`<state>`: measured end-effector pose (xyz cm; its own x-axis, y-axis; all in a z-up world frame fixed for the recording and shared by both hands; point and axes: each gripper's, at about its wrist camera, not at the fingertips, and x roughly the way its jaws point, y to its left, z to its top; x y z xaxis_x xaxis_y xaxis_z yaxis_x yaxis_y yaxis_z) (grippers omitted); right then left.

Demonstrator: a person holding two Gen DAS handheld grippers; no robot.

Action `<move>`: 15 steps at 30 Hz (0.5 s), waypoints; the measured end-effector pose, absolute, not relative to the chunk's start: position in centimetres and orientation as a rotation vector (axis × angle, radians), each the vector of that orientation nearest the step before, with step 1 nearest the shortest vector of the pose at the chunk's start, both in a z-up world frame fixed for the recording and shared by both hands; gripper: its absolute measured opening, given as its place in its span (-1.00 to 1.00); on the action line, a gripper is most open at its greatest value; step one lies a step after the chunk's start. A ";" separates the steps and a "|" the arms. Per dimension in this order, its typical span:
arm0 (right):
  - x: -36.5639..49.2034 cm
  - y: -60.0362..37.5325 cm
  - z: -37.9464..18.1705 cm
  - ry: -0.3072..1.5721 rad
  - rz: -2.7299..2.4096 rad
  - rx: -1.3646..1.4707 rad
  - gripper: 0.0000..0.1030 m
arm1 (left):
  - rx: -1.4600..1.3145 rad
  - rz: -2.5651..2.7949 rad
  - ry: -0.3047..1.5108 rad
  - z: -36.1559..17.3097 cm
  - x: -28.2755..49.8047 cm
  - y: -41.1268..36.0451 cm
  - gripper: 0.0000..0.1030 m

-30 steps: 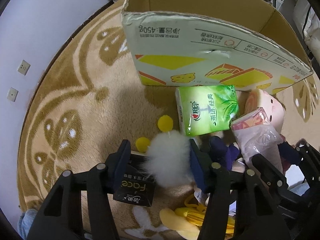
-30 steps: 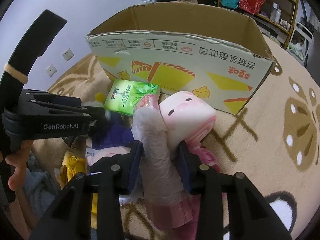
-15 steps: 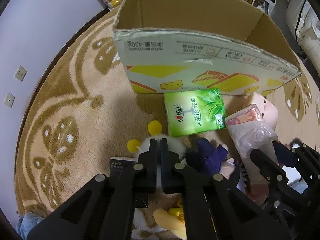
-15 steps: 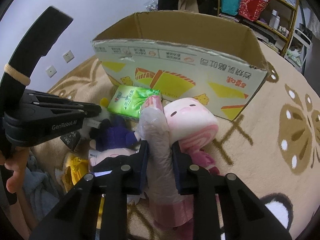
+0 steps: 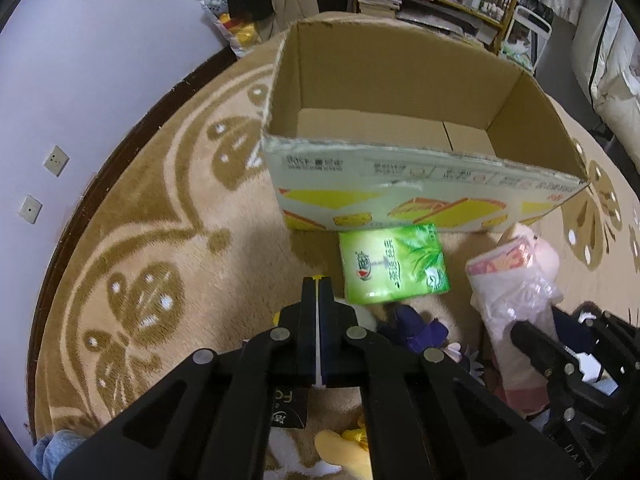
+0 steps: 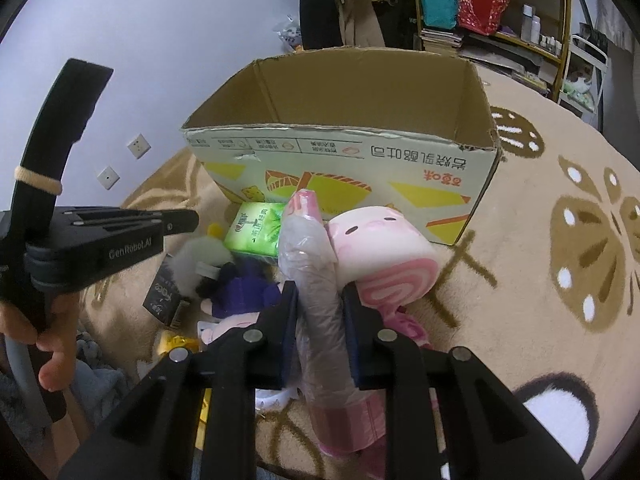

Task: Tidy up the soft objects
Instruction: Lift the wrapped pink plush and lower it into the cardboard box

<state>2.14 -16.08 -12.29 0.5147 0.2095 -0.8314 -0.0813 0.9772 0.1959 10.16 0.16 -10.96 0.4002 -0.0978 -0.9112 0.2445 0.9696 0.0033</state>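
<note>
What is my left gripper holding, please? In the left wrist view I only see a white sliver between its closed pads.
Observer: From the right wrist view, a fluffy white pompom, blurred, hangs at the tips of the left gripper.
Operator: Does the right gripper have the wrapped pack?
Observer: Yes, the right gripper presses both sides of the plastic-wrapped pink pack.
Operator: What lies to the right of it?
Observer: A pink pig roll plush, with its swirl end facing the camera.

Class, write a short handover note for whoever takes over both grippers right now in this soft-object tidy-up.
Left gripper: shut on a tuft of the white fluffy toy.
Right gripper: shut on the plastic-wrapped pack.
Cardboard box: open, nothing visible inside.
Left to do: box both held items, then the green tissue pack, pink plush and purple plush lying before it.
</note>
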 end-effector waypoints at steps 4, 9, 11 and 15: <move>2.3 -16.1 -12.9 1.044 0.180 0.140 -0.55 | 0.134 -0.209 1.117 -10.5 10.2 0.5 -0.99; 2.2 -16.4 -12.9 1.055 0.185 0.156 -0.53 | 0.134 -0.215 1.096 -10.0 9.8 0.3 -0.99; 2.4 -16.6 -13.5 1.087 0.200 0.185 -0.52 | 0.133 -0.217 1.092 -9.9 9.8 0.3 -0.99; 2.1 -16.3 -14.1 1.111 0.209 0.180 -0.52 | 0.135 -0.213 1.077 -9.6 9.7 0.4 -0.99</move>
